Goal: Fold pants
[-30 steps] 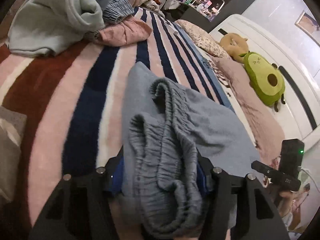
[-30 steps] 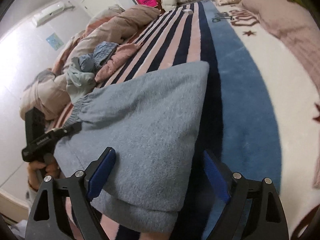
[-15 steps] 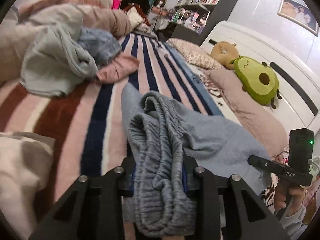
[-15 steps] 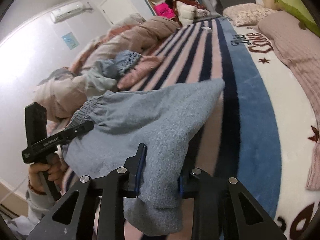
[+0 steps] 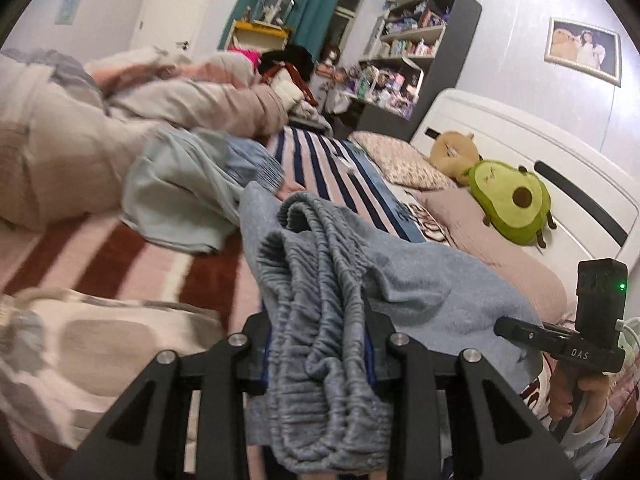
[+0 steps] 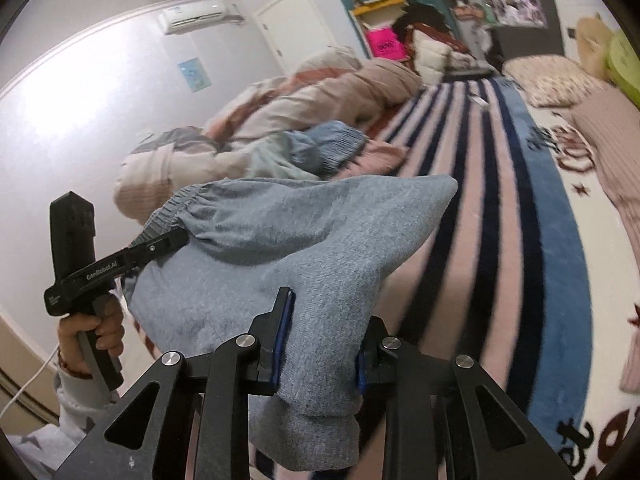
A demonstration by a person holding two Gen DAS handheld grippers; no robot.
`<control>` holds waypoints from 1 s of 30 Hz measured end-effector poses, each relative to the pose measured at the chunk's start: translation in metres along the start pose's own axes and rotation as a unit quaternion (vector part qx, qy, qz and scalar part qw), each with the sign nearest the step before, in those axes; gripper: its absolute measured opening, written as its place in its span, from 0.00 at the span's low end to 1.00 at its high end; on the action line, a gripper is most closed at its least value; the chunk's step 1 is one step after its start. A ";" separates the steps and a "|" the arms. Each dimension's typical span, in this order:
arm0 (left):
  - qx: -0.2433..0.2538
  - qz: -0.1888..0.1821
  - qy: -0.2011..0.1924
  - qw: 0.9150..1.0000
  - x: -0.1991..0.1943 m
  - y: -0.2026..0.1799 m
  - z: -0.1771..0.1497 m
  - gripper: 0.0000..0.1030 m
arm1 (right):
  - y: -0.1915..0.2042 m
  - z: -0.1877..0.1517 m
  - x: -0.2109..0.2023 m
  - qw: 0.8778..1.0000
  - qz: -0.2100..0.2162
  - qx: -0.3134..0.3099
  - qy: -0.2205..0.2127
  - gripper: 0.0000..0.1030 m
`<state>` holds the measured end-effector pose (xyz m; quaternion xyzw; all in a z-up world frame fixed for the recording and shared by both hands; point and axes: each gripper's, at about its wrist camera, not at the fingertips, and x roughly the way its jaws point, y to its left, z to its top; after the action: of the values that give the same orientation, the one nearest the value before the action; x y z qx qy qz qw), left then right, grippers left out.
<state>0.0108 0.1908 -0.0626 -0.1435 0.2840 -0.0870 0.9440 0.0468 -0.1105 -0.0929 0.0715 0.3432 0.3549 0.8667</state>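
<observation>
The grey pants [image 5: 320, 300] are pinched by the left claw [image 5: 318, 352] and right claw [image 6: 318, 344] above the striped bed [image 6: 480, 208]; a clothes heap [image 5: 184, 188] lies just beyond.

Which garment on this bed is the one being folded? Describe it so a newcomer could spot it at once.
Start at the striped blanket covering the bed. Held up above it, stretched between the left gripper and the right gripper, are the grey-blue pants. Unlike the clothes pile lying loose by the duvet, they are clamped at the gathered elastic waistband and at the leg end.
</observation>
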 end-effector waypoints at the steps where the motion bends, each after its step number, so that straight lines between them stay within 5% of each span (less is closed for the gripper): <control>1: 0.000 0.005 -0.005 1.000 -0.006 0.005 0.002 0.28 | 0.008 0.003 0.004 1.000 0.005 -0.004 -0.002 0.19; 16: -0.053 0.099 -0.049 0.992 -0.094 0.151 0.010 0.28 | 0.137 0.033 0.105 0.994 0.076 -0.076 0.017 0.19; 30: -0.094 0.139 -0.013 0.986 -0.093 0.248 -0.013 0.28 | 0.189 0.036 0.191 0.986 0.089 -0.118 0.075 0.19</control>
<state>-0.0525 0.4451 -0.1046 -0.1920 0.2955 0.0742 0.9329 0.0610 0.1606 -0.1004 -0.0275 0.3552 0.4725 0.8061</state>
